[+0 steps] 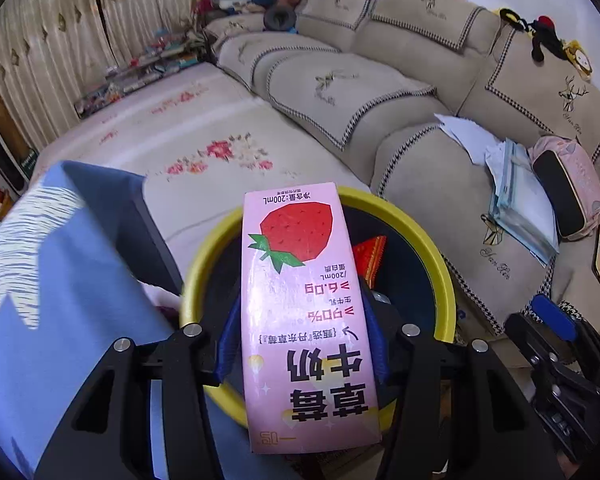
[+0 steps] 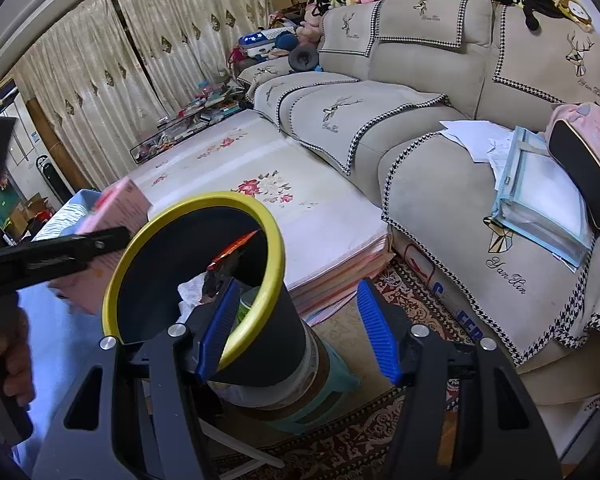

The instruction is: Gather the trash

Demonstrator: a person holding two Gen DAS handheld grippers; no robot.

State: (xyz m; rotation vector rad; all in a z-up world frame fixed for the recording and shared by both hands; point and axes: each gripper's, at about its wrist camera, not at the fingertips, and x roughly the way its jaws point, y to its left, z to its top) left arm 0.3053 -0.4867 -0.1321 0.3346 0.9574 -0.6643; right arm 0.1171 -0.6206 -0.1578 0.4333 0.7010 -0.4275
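Left wrist | one milk carton [image 1: 306, 320] | one bin [image 1: 428, 240]

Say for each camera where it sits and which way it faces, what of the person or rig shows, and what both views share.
Left wrist: on the left gripper, looking down along its fingers at the pink milk carton it clamps over the yellow-rimmed bin; the right gripper shows at the right edge.
Right wrist: on the right gripper, open and empty, facing the bin; a hand shows at the left.
Shared: bin, carton, sofa.
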